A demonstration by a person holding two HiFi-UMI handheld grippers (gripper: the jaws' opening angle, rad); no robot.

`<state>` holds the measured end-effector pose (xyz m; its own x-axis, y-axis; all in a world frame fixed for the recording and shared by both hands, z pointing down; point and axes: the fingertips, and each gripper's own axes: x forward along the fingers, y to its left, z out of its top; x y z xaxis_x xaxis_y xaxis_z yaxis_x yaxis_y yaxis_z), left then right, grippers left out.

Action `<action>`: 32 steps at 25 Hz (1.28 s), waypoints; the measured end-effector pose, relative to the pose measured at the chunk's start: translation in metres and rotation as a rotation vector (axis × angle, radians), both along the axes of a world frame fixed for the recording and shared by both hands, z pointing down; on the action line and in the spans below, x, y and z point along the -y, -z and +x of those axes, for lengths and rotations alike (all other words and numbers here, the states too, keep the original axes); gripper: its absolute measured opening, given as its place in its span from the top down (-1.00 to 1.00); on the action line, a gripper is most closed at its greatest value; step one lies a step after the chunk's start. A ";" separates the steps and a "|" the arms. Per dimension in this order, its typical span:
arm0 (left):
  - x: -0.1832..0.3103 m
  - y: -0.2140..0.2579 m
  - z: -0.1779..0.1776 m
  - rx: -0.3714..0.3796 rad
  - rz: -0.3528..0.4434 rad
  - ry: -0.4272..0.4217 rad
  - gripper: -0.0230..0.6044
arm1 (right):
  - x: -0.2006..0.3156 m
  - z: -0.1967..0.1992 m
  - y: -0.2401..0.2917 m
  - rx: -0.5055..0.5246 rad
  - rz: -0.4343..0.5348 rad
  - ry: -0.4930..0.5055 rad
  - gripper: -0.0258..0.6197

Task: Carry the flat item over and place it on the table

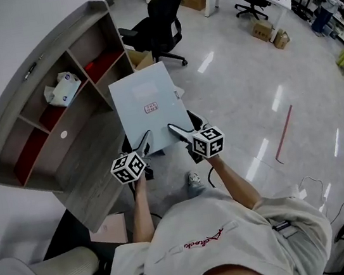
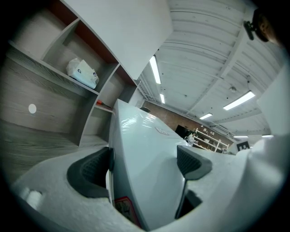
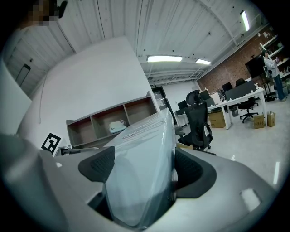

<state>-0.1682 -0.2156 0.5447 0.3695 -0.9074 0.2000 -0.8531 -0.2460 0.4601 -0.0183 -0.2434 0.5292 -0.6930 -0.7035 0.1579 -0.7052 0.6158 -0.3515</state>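
Left gripper point(image 2: 142, 165): we pinch the grey-blue file box point(image 1: 147, 102) at its near edge.
Right gripper point(image 3: 144, 167): clamped on that same edge.
Risk: glossy skin, perhaps film-wrapped; gripped at one end, it may droop or slip.
File box: juts forward, airborne, beside the shelved desk point(image 1: 92, 161).

The head view is bright, even and sharp. Overhead lamps show as white streaks of glare on the glossy floor point(image 1: 236, 92), and shadows there are faint and soft-edged. Both gripper views are fisheye, with straight lines bowed and the corners vignetted to black. In the left gripper view the ceiling strip lights point(image 2: 155, 70) burn out to white, and a pale sheen sits on the flat item point(image 2: 145, 149). The nearest foreground of each gripper view is soft.
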 end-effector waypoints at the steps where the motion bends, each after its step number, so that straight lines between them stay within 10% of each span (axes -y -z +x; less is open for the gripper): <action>1: 0.009 0.001 0.001 0.001 -0.001 0.005 -0.58 | 0.010 0.001 0.001 0.001 -0.001 0.005 -0.38; 32: 0.167 -0.068 0.015 -0.012 -0.157 0.057 -0.58 | 0.177 0.014 -0.072 -0.015 -0.164 0.055 -0.38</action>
